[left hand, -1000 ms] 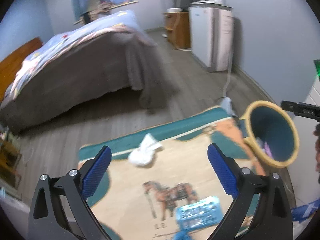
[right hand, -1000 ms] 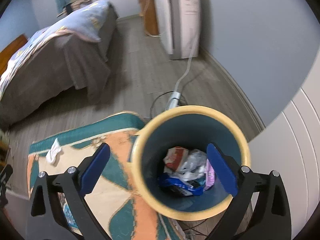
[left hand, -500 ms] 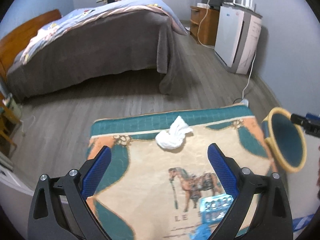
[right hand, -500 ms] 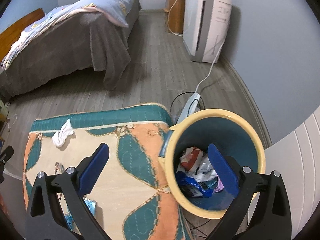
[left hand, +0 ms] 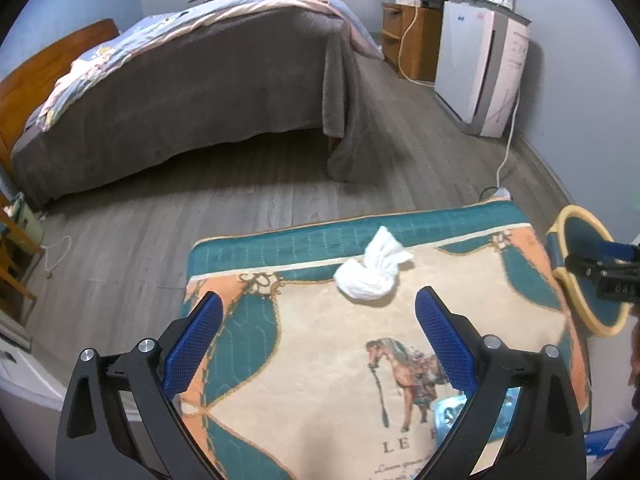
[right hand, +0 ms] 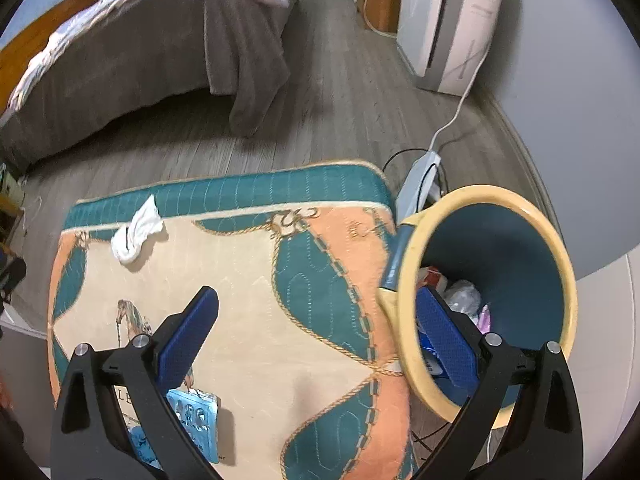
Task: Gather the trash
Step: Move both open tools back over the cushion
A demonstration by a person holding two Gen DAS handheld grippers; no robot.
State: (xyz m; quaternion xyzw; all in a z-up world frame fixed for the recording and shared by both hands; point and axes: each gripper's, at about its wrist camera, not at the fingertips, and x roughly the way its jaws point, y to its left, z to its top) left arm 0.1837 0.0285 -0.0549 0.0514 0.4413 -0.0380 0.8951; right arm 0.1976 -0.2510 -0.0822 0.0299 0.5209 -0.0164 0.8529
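A crumpled white tissue [left hand: 370,276] is seen on the quilted rug [left hand: 320,360], lettered "LE", near its teal far border. A yellow-rimmed bin [right hand: 492,292] stands beside the rug. Left gripper [left hand: 318,344] and right gripper [right hand: 316,334] are held spread, empty.

Open rug [left hand: 320,360] before tissue [left hand: 370,274]; bin [right hand: 492,300] seemingly beside its edge.

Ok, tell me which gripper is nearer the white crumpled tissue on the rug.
Left. The left gripper hangs open just short of the white tissue, which lies ahead between its fingers. The right gripper is open beside the trash bin, with the tissue far off to its left.
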